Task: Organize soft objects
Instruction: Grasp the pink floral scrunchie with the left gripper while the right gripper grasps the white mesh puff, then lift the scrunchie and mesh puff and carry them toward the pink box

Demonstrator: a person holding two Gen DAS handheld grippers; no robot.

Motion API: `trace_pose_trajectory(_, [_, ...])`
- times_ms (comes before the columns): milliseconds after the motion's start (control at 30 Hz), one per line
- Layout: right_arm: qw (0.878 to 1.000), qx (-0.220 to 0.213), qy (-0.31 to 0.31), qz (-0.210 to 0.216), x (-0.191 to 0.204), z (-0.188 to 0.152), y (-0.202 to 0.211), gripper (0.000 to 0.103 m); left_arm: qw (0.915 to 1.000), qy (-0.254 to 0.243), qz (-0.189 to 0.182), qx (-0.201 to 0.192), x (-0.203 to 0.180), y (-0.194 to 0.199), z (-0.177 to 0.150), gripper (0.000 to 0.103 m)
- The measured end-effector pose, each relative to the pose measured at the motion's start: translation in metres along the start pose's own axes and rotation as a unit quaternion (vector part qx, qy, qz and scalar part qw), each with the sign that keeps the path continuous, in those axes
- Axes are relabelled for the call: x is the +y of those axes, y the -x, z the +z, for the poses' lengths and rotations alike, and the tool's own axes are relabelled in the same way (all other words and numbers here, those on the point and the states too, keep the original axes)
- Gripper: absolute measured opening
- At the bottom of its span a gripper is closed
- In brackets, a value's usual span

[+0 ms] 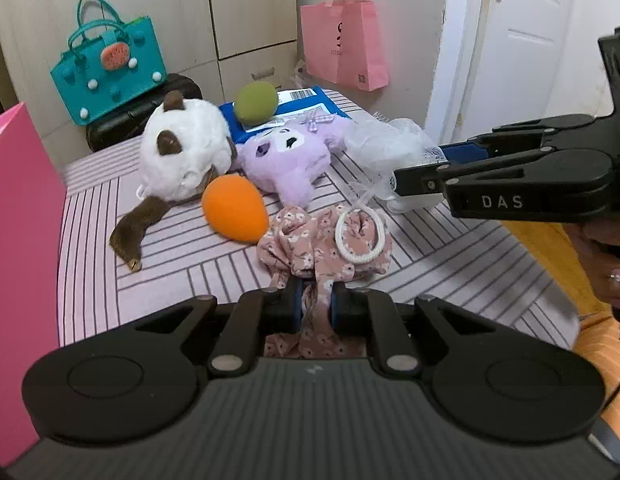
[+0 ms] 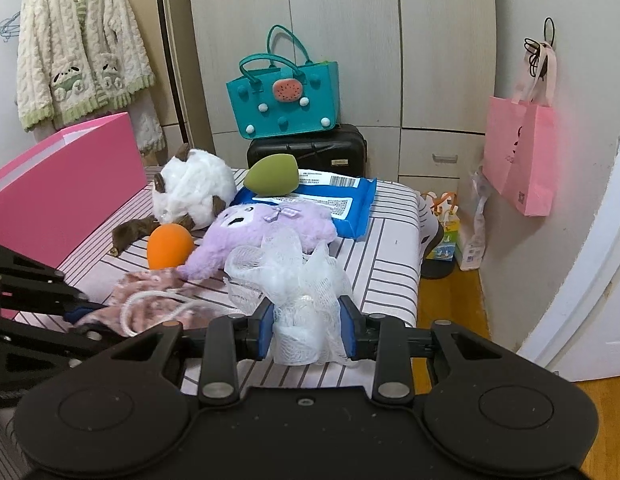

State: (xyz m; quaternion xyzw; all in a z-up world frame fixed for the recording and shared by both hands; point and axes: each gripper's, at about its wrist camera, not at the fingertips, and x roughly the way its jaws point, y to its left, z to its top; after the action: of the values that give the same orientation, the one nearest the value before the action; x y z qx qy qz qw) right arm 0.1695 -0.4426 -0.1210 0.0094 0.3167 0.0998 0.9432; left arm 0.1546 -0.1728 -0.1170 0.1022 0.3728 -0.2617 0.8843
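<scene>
On the striped pink cloth [image 1: 182, 256] lie several soft things. My left gripper [image 1: 316, 302] is shut on the near edge of a pink floral fabric scrunchie [image 1: 310, 240], which carries a white hair tie [image 1: 360, 236]. My right gripper [image 2: 308, 328] is shut on a white mesh bath pouf [image 2: 286, 268], seen from the side in the left wrist view [image 1: 394, 148]. Behind them lie a purple plush [image 1: 286, 156], a white and brown plush [image 1: 182, 152], an orange sponge egg [image 1: 234, 208] and a green sponge egg [image 1: 256, 102]. The scrunchie [image 2: 150, 292] shows left of the pouf in the right wrist view.
A pink box [image 2: 66, 188] stands along the left edge of the surface. A blue parcel bag [image 2: 338, 204] lies at the back. Beyond are a teal bag [image 2: 286, 100] on a black suitcase [image 2: 310, 152], a hanging pink paper bag [image 2: 518, 160] and a white door [image 1: 522, 52].
</scene>
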Motion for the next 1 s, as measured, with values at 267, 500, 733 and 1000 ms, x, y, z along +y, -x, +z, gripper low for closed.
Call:
trace_pose_trajectory(267, [1.000, 0.004, 0.008, -0.005, 0.006, 0.002, 0.012, 0.037, 0.9991, 0.013, -0.029, 0.028, 0.019, 0.018, -0.009, 0.012])
trace_pose_trajectory(500, [0.999, 0.005, 0.039, -0.027, 0.019, 0.005, 0.025, 0.037, 0.9983, 0.007, -0.036, 0.046, 0.032, 0.035, -0.017, 0.012])
trace_pose_trajectory(733, [0.999, 0.032, 0.032, 0.020, 0.035, 0.002, 0.036, 0.037, 0.9981, 0.001, -0.029, 0.054, 0.037, 0.056, -0.025, 0.012])
trace_pose_trajectory(1000, [0.990, 0.095, -0.007, 0.100, 0.049, -0.003, 0.040, 0.037, 0.9923, 0.026, -0.069, 0.100, 0.047, 0.071, -0.033, 0.012])
